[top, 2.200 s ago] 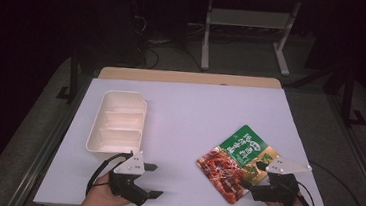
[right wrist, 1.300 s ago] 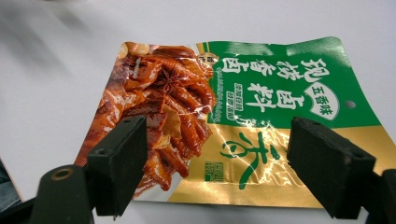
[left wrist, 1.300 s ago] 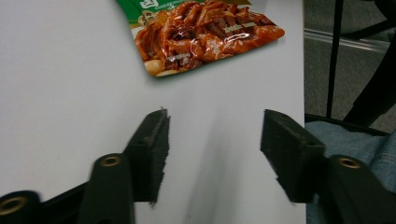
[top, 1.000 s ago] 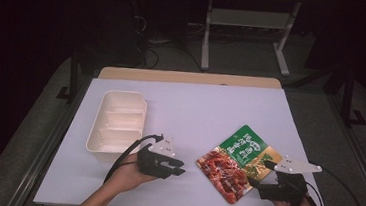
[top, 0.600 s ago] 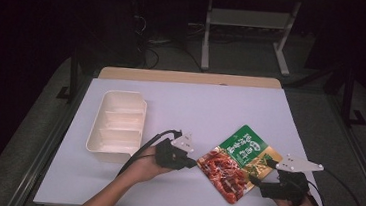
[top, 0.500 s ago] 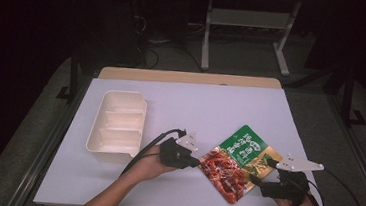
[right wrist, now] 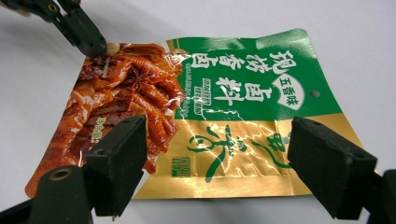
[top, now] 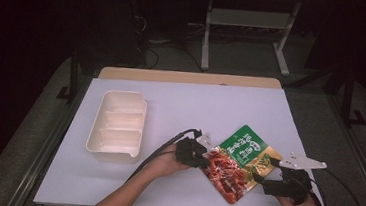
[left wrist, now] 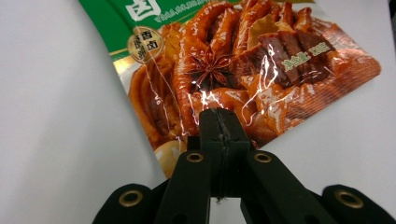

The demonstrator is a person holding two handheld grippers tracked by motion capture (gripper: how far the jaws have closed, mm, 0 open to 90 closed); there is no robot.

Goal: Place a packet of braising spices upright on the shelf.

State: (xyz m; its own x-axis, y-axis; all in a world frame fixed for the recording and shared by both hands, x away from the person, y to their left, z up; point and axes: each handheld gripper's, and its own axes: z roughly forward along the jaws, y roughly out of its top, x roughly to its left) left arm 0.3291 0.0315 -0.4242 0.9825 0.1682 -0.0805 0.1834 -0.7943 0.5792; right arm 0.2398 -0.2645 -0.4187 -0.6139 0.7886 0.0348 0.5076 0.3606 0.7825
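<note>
A flat food pouch (top: 238, 160), green at the top with red braised meat printed on it, lies on the white table. My left gripper (top: 207, 158) is shut, its tip resting at the pouch's left edge. In the left gripper view the pads (left wrist: 218, 126) meet over the pouch (left wrist: 233, 60) with nothing showing between them. My right gripper (top: 264, 171) is open at the pouch's right end. In the right gripper view its jaws (right wrist: 217, 163) stand wide to either side of the golden end of the pouch (right wrist: 224, 93), and the left gripper (right wrist: 95, 44) touches the far corner.
A cream tray (top: 112, 153) with several empty compartments sits at the left of the white table top (top: 196, 104). Dark floor and a metal stand lie beyond the far edge. Cables trail from both grippers toward the near edge.
My left gripper has travelled right across the table from near the tray to the pouch's left edge. The right gripper and the pouch have stayed put.
</note>
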